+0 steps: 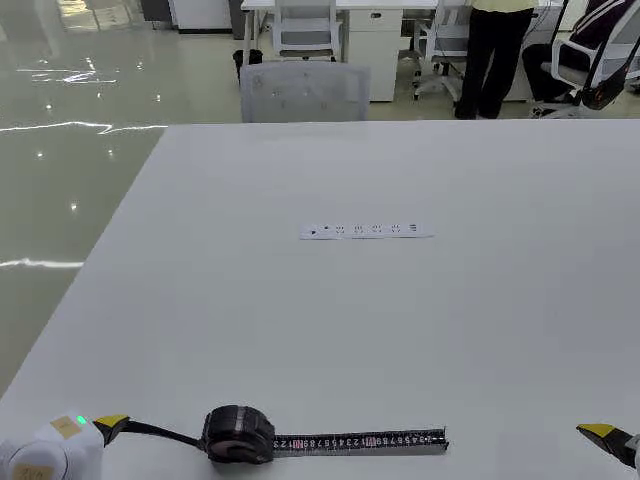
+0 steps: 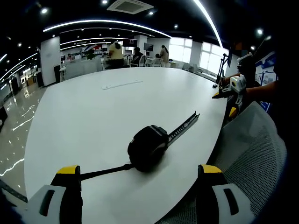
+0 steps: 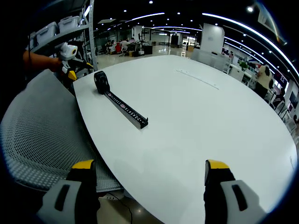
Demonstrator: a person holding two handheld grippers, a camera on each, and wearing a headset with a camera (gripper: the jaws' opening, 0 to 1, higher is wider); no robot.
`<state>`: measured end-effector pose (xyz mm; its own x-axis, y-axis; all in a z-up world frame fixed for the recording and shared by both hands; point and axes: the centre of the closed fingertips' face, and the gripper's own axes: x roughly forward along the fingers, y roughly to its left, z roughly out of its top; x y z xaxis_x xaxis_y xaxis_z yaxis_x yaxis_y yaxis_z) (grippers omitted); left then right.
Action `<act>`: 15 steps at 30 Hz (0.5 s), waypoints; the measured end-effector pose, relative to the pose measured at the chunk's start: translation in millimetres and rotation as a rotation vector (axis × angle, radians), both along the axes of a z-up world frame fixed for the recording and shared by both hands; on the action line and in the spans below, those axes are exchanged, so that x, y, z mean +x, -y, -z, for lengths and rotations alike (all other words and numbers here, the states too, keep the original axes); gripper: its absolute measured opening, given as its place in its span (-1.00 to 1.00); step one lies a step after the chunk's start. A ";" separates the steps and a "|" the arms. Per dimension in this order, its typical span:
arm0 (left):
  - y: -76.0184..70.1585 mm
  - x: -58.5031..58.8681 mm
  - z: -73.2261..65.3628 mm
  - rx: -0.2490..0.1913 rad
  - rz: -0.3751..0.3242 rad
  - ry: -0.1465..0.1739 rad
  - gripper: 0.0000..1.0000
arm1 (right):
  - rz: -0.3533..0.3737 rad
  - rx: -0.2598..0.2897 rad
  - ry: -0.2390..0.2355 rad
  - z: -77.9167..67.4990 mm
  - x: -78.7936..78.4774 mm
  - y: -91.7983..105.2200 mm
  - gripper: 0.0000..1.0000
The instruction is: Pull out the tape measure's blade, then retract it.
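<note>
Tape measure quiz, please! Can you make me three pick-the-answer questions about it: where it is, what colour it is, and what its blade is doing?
1. Where does the tape measure sit on the table?
A) by the near edge
B) in the middle
C) at the far end

2. What colour is its case?
A) red
B) black
C) white

3. What is the blade doing?
A) wound fully inside
B) standing straight up
C) pulled out part way, lying flat

Answers:
1 A: in the head view it lies close to the edge nearest the person.
2 B: the round case is black.
3 C: a numbered strip stretches from the case along the table.
</note>
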<state>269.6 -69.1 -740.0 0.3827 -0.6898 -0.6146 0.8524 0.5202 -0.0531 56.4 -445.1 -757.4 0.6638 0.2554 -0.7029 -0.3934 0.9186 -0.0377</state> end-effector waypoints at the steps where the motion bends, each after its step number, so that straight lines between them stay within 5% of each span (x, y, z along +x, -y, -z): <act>1: 2.9 -2.4 -0.7 -0.007 0.000 -0.014 1.00 | -0.006 -0.002 -0.001 0.0 0.1 -0.2 0.96; 4: 11.4 -6.9 -3.7 -0.044 -0.034 -0.055 1.00 | -0.018 -0.015 -0.004 -1.4 1.9 0.9 0.95; 11: 37.0 -9.2 -17.4 -0.040 -0.065 -0.040 1.00 | -0.087 -0.041 -0.008 -11.6 10.3 -6.2 0.92; 13: 35.4 -8.6 -11.3 0.011 -0.125 -0.077 1.00 | -0.115 -0.053 -0.017 -12.9 12.2 -8.2 0.91; 15: 43.3 -7.0 -15.5 -0.010 -0.144 -0.068 1.00 | -0.146 -0.065 -0.022 -14.8 14.6 -10.8 0.90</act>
<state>262.5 -112.3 -724.6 0.4359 -0.6371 -0.6357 0.7630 0.6362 -0.1144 71.0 -434.2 -742.6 0.6069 0.3013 -0.7354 -0.5238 0.8476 -0.0851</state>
